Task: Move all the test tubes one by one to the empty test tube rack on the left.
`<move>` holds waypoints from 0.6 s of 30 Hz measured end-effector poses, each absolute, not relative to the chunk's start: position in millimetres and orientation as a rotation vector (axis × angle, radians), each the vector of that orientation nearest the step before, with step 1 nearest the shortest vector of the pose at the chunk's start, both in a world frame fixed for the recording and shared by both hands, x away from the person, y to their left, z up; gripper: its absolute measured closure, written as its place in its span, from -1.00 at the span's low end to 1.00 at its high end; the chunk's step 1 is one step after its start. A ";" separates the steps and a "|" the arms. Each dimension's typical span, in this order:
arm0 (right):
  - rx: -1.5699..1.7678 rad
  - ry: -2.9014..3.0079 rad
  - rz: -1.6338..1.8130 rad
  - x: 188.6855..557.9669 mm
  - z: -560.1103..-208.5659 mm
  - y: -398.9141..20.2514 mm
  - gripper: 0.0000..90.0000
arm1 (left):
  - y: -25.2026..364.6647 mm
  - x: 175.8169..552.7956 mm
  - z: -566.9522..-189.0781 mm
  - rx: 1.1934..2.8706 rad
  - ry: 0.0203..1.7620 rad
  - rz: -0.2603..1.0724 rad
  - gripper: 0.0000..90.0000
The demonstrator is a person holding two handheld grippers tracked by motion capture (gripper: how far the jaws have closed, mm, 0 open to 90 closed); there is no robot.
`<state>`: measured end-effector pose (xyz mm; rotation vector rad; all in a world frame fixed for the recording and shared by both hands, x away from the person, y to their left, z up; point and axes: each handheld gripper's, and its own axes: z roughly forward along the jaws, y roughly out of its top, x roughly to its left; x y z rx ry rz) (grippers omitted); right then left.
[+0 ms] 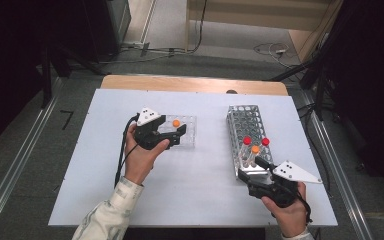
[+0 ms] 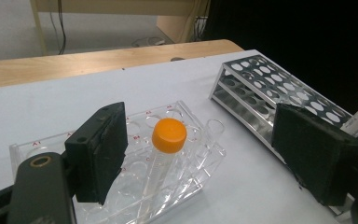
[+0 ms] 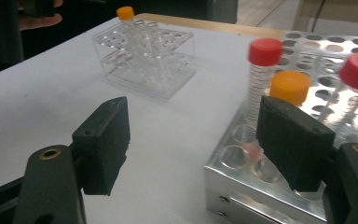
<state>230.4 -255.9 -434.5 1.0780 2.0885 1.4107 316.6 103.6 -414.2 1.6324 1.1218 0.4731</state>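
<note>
While the left gripper [image 2: 196, 158] stands wide open, the orange-capped tube [image 2: 168, 140] sits upright in the clear rack [image 2: 186, 186] between its jaws, untouched; the right gripper [image 3: 191, 140], also open, hovers empty beside the metal rack [image 3: 233, 182]

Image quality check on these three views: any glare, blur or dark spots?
High view: even light on the table, dark corners, slightly soft. Left gripper view: orange-capped tube sharp, clear rack hard to read, background black. Right gripper view: metal rack glares, near fingers soft.
</note>
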 end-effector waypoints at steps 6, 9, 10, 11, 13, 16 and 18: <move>1.136 2.041 1.351 239.7 -440.3 -270.7 -0.47 | 102.6 315.8 -414.6 1.631 1.117 0.474 -0.61; 1.153 2.037 1.322 245.8 -444.4 -271.6 -0.47 | 102.2 315.5 -414.3 1.624 1.114 0.476 -0.61; 1.157 2.036 1.316 247.9 -445.9 -271.5 -0.47 | 101.5 315.5 -414.5 1.625 1.114 0.472 -0.61; 1.161 2.034 1.307 249.9 -447.3 -271.5 -0.47 | 100.9 315.5 -414.9 1.630 1.113 0.472 -0.61; 1.167 2.034 1.293 254.1 -449.8 -271.3 -0.46 | 100.3 315.7 -415.6 1.638 1.113 0.465 -0.61; 1.176 2.037 1.274 259.1 -452.6 -270.4 -0.40 | 99.8 315.6 -416.2 1.641 1.113 0.463 -0.61; 1.174 2.031 1.265 261.3 -453.7 -269.6 -0.30 | 99.5 315.5 -416.3 1.641 1.115 0.464 -0.61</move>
